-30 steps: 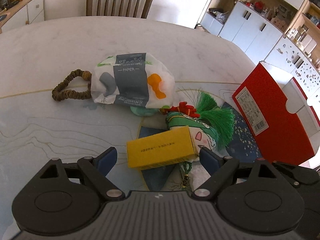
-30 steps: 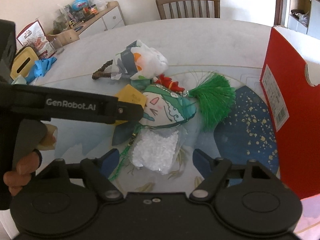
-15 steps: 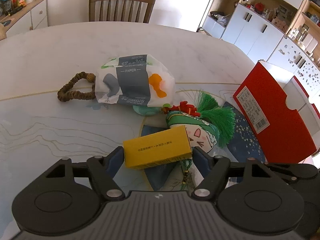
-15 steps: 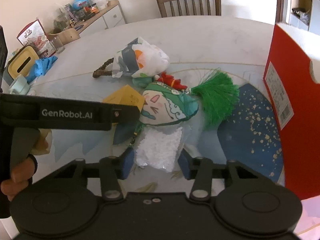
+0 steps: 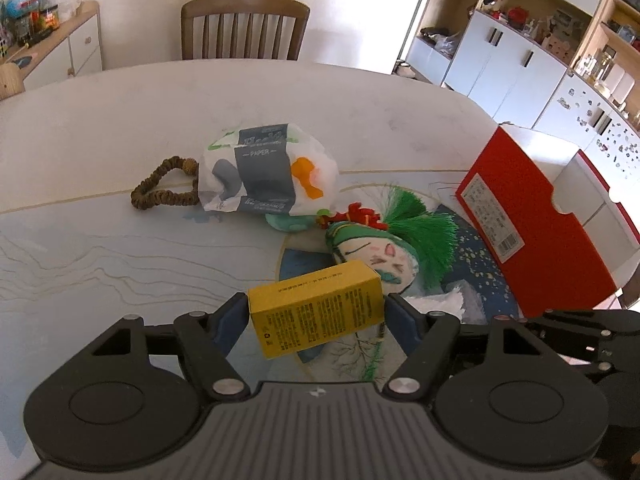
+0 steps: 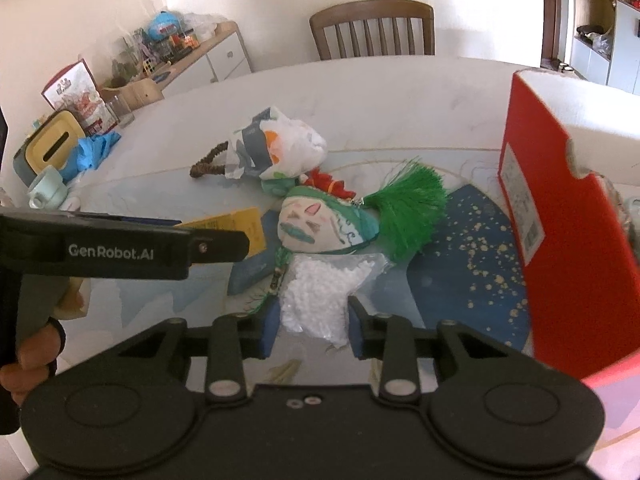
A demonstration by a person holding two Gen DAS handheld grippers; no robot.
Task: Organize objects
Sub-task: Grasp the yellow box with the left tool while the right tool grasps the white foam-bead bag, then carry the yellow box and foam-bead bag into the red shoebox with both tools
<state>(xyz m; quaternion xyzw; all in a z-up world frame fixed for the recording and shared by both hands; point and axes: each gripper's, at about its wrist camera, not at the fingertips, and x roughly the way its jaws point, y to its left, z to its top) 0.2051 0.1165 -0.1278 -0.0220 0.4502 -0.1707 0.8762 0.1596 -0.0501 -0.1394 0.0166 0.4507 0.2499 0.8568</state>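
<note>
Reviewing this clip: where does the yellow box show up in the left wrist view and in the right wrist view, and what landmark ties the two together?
Left wrist view: the yellow box sits low at centre, between the left gripper pads.
Right wrist view: the box shows as a yellow sliver left of centre, mostly hidden behind the black gripper body.
Shared landmark: the green tassel on the painted-face pouch, right of the box in both.

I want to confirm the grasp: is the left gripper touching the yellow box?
Touching. The left wrist view shows the left gripper with both pads pressed against the yellow box ends.
</note>
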